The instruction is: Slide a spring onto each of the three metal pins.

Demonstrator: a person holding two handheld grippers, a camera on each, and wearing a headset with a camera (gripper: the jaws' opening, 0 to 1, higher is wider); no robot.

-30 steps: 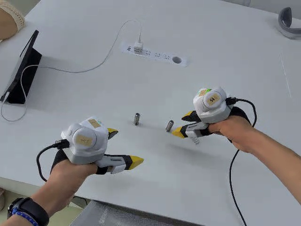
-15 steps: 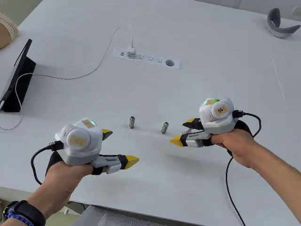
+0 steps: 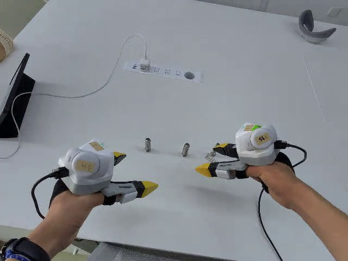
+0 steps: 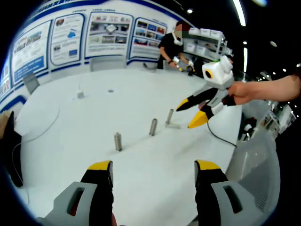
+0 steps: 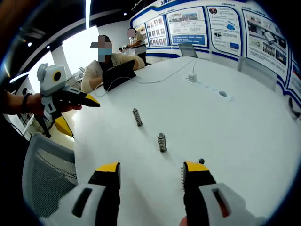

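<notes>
Meanwhile left tool (image 3: 136, 172) and right tool (image 3: 211, 157) gape near two spring-wrapped pins (image 3: 147, 144).

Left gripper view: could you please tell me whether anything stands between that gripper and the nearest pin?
Nothing visible does: only bare table lies between the open left gripper and the nearest pin.

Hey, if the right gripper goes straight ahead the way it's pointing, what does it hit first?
Probably the middle pin, which has a spring on it and stands roughly in line ahead of the right gripper. The fisheye view makes depth hard to judge.
</notes>
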